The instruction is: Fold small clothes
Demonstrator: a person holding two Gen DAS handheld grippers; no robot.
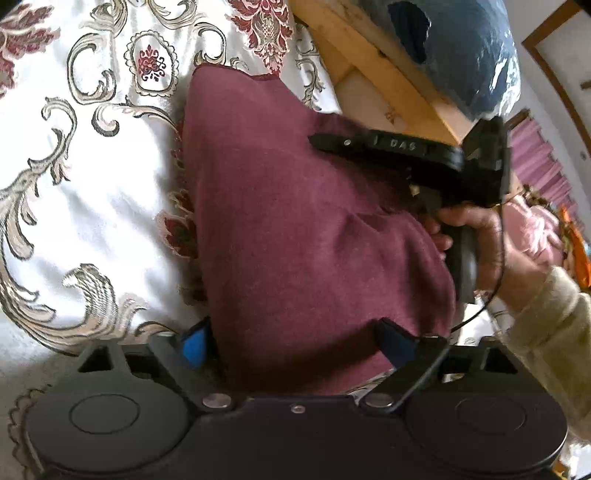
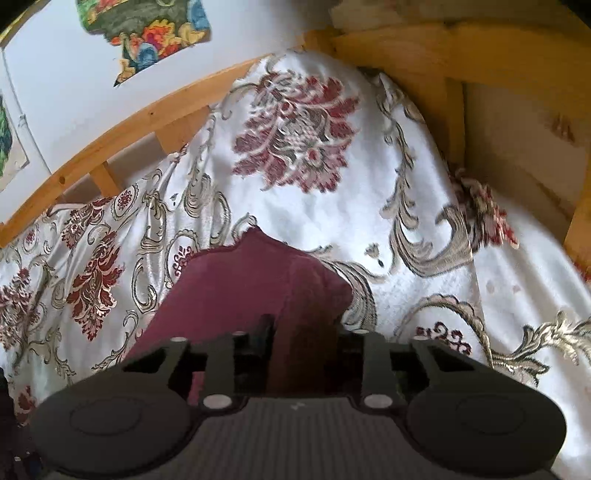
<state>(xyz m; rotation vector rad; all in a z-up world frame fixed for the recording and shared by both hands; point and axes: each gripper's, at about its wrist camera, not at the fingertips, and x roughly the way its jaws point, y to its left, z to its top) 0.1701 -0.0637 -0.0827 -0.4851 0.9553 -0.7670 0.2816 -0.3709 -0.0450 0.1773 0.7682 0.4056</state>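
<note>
A maroon knit garment (image 1: 295, 221) lies on the patterned white bedspread (image 1: 92, 166). My left gripper (image 1: 295, 343) is open, its blue-padded fingers (image 1: 195, 347) straddling the garment's near edge. My right gripper (image 1: 369, 146) shows at the right of the left wrist view, held in a hand, over the garment's far right part. In the right wrist view the right gripper (image 2: 304, 332) holds a bunched fold of the maroon garment (image 2: 240, 280) between its fingers; the fingertips are hidden by the cloth.
A wooden bed frame (image 2: 424, 48) runs along the far side and the right. A blue bundle in clear plastic (image 1: 461, 48) sits on the frame. A white wall with colourful pictures (image 2: 147, 29) is behind. Pink curtains (image 1: 539, 158) hang at the right.
</note>
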